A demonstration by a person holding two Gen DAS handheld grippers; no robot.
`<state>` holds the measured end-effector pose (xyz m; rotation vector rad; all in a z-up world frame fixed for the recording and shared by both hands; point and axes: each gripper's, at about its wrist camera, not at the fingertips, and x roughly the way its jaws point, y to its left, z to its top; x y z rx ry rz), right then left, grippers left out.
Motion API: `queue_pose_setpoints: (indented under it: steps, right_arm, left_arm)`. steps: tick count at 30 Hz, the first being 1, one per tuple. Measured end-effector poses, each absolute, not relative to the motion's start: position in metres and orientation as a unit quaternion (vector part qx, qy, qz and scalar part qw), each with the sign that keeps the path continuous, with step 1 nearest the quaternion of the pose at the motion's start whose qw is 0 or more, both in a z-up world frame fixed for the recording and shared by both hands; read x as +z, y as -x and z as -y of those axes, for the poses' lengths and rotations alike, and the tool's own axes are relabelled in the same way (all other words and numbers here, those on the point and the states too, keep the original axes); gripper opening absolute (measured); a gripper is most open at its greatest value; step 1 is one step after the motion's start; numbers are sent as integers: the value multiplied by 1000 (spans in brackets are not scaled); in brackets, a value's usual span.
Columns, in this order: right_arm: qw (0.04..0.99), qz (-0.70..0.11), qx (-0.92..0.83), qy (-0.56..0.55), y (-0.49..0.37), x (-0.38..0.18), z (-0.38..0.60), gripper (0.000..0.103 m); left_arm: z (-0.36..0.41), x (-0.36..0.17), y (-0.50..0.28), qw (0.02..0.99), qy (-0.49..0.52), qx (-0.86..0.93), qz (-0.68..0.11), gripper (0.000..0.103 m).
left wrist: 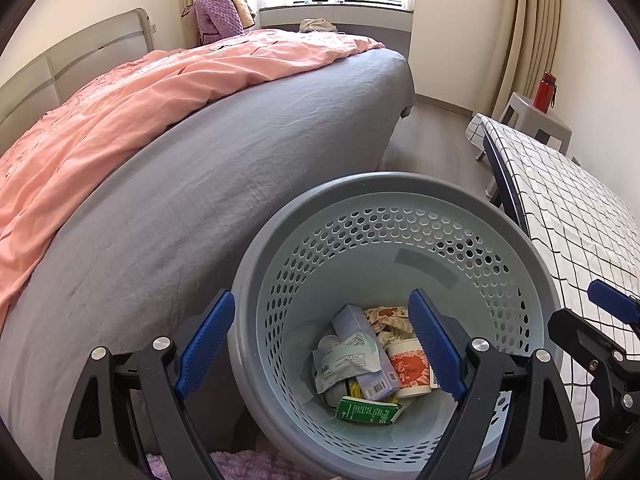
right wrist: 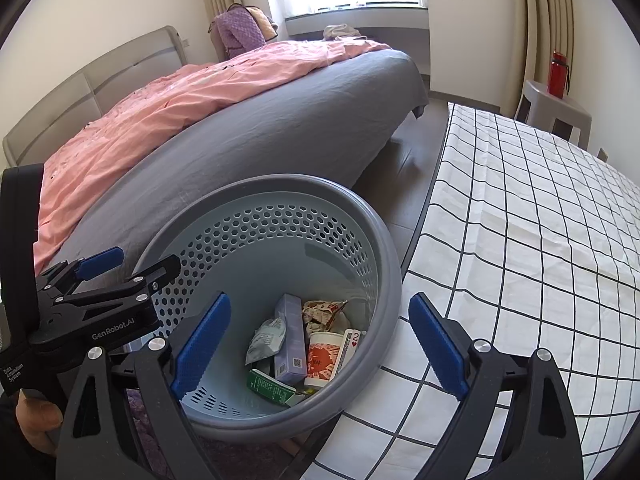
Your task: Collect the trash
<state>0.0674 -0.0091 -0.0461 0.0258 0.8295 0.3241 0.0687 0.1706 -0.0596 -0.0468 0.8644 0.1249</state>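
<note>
Between the bed (left wrist: 248, 184) and the checked bench (right wrist: 520, 240) stood our grey basket (left wrist: 400, 188), and the trash (left wrist: 368, 364) already lay at its bottom: cartons, a paper cup, wrappers, a playing card. We held the left tongs (left wrist: 322, 346) and the right tongs (right wrist: 320, 346) over its mouth, both spread apart and gripping nothing, probably because their loads were dropped in.

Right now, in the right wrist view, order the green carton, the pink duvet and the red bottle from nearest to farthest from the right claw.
1. Green carton: in the bin's bottom, just beyond the open right claw.
2. Pink duvet: on the bed, left.
3. Red bottle: on the stool in the far right corner.
</note>
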Motion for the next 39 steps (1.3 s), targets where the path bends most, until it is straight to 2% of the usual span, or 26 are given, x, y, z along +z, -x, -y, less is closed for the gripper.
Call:
queue_pose_setpoints:
  steps: [39]
  right_arm:
    - [903,-399,157,-14,-67,-45,8,89]
  left_arm:
    - [-171,-62,-69,906,18,66,-418,84]
